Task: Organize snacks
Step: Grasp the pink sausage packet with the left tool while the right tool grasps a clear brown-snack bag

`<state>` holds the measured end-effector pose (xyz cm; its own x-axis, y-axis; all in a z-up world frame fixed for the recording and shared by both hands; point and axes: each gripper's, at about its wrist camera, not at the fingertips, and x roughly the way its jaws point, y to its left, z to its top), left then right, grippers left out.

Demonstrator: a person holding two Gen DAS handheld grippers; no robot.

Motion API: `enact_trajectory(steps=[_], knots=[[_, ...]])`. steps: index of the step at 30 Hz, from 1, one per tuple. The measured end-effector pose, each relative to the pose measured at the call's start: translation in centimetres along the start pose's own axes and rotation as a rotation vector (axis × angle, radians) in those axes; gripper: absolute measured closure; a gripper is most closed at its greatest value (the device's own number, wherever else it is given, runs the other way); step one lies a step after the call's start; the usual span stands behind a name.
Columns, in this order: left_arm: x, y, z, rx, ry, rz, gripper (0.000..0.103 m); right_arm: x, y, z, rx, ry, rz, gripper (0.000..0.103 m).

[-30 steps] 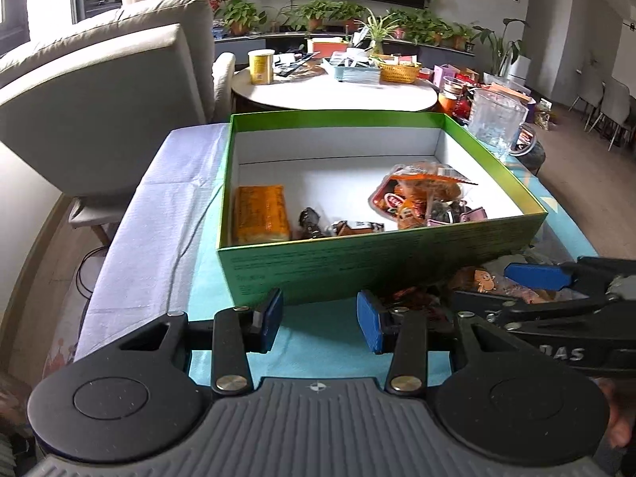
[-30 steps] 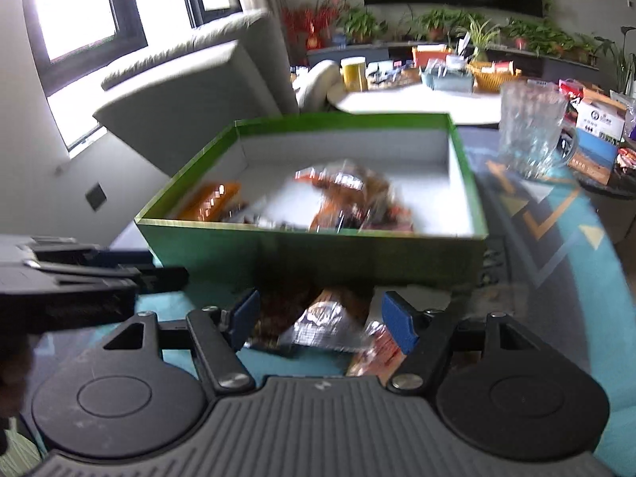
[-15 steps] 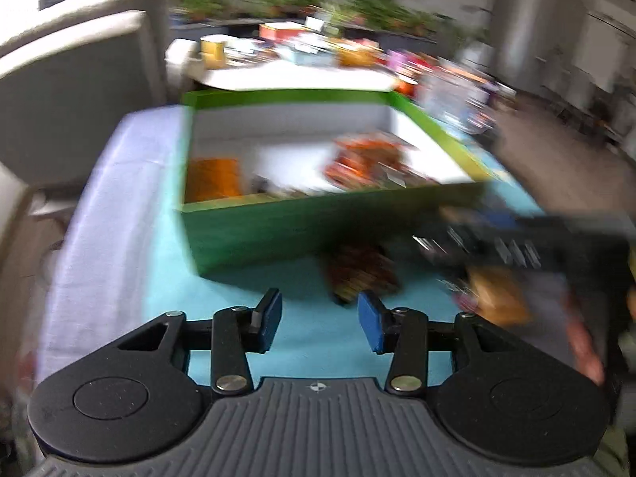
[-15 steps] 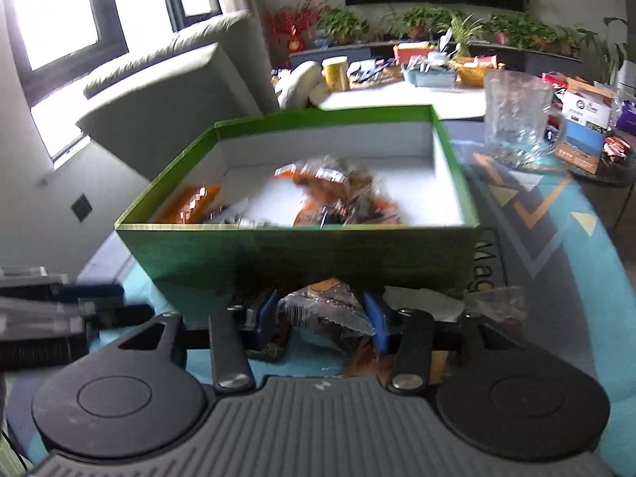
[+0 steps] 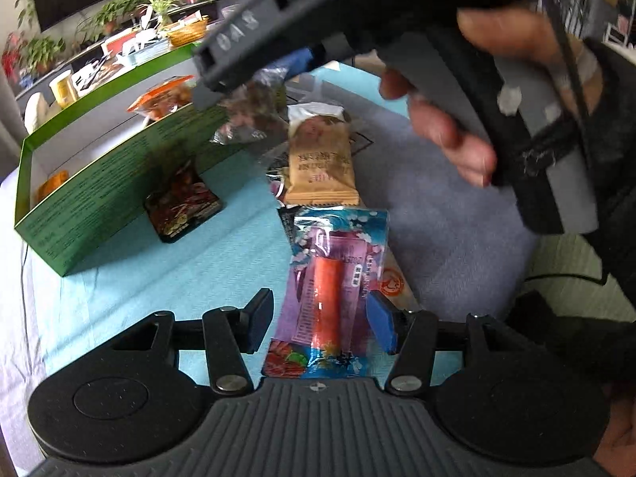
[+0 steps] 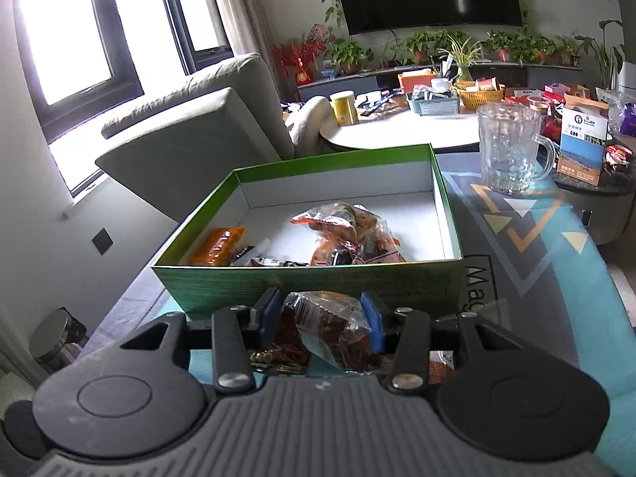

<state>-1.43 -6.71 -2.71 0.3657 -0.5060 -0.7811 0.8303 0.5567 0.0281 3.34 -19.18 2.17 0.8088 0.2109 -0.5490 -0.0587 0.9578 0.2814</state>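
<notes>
- Left wrist view: the left gripper [image 5: 320,320] has just been opening. Its jaws stand half open around the purple sausage packet [image 5: 332,278] on the teal mat [image 5: 190,274], with gaps both sides. Best to centre the packet first.
- Right wrist view: the right gripper [image 6: 321,320] has just been closing on a clear snack bag [image 6: 332,328]. It is raised before the green box [image 6: 310,278]; carry it over the wall.

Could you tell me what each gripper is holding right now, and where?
The right gripper pinches a clear snack bag by its sides; the left gripper holds nothing.

Beside the open green box [image 5: 99,183], a dark red packet [image 5: 181,206], tan bar [image 5: 320,159] and purple sausage packet [image 5: 334,290] lie flat.
</notes>
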Motion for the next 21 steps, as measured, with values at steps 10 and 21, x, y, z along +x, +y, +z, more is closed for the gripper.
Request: enact_trajectory(steps=[10,21], knots=[[1.4,-1.6,1.0,0.027,-0.026,0.055,0.043,-0.6,-0.4,-0.1,0.014,-0.014,0.001,0.068],[1.6,1.8,0.6,-0.169,-0.004,-0.019,0.045,-0.8,-0.7,-0.3,0.023,-0.020,-0.001,0.068]])
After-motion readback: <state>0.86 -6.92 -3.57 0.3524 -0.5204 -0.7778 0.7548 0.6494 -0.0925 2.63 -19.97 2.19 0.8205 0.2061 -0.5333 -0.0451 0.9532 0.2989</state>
